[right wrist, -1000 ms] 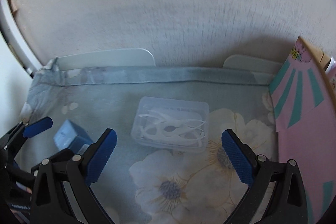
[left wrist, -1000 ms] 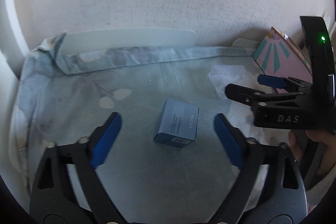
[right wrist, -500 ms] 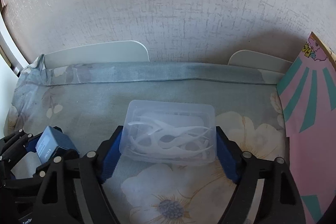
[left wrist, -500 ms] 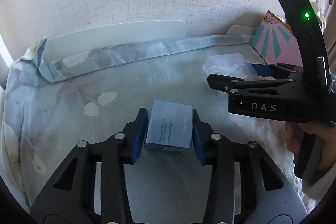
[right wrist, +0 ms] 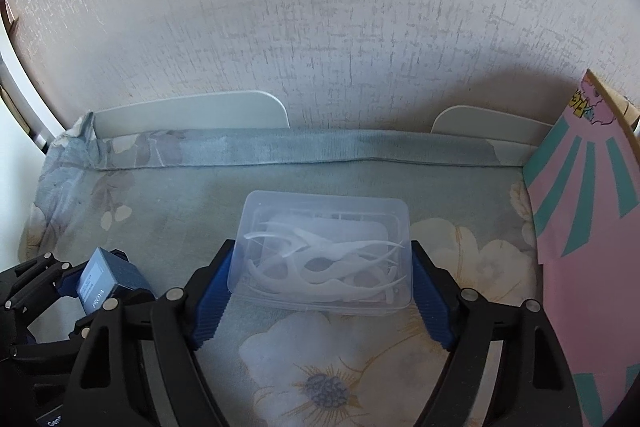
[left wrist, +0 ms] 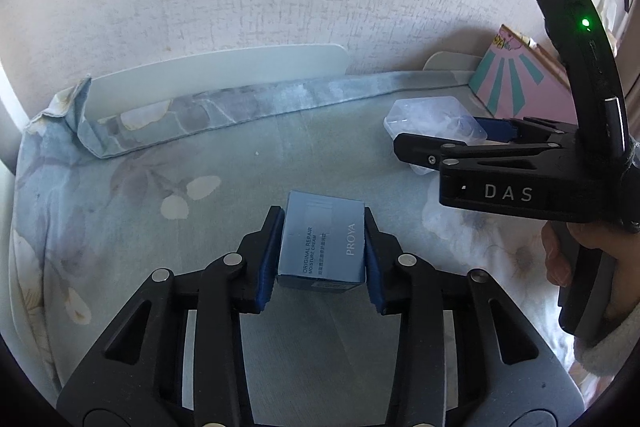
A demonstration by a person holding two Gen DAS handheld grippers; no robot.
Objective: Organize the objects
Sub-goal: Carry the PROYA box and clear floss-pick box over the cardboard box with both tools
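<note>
My left gripper (left wrist: 322, 251) is shut on a small blue PROYA cream box (left wrist: 322, 241), its blue pads pressed on both sides; the box is just above the floral cloth (left wrist: 200, 163). The box also shows in the right wrist view (right wrist: 106, 277), held in the left gripper (right wrist: 64, 279). My right gripper (right wrist: 320, 279) is shut on a clear plastic box of white floss picks (right wrist: 326, 249), pads against its two short ends. The right gripper (left wrist: 476, 143) and the clear box (left wrist: 434, 121) also show at the right of the left wrist view.
A pink and teal striped box (right wrist: 592, 211) stands at the right edge. White low panels (right wrist: 192, 113) line the back against the textured wall (right wrist: 320, 27). The cloth's folded hem (left wrist: 240, 115) runs along the back.
Both grippers closed from wide open: the left onto the blue cream box, the right onto the clear floss-pick box. Both boxes now sit a little closer and higher in view.
</note>
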